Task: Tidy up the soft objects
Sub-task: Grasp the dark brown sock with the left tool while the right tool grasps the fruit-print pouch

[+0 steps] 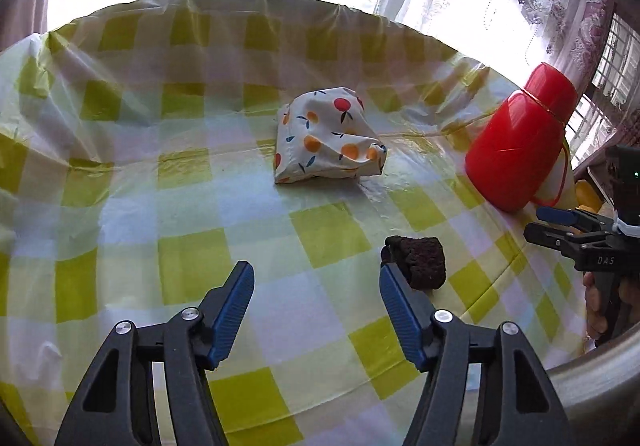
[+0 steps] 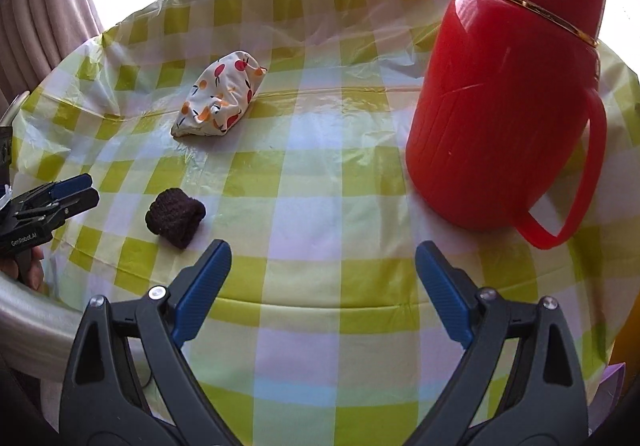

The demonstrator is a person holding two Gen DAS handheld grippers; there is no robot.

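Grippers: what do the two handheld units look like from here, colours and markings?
Both match: black plastic arms with silver pivot screws and ribbed blue finger pads. The left gripper reads "GenRobot.AI" on its side in the right wrist view; the right gripper shows "DAS" in the left wrist view.

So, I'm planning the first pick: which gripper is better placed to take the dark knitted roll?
Left. The dark knitted roll lies just past the open left gripper, by its right fingertip; the open right gripper points beside it.

Bare cloth [image 2: 320,205] between thermos [image 2: 500,105] and knitted roll [image 2: 176,217].
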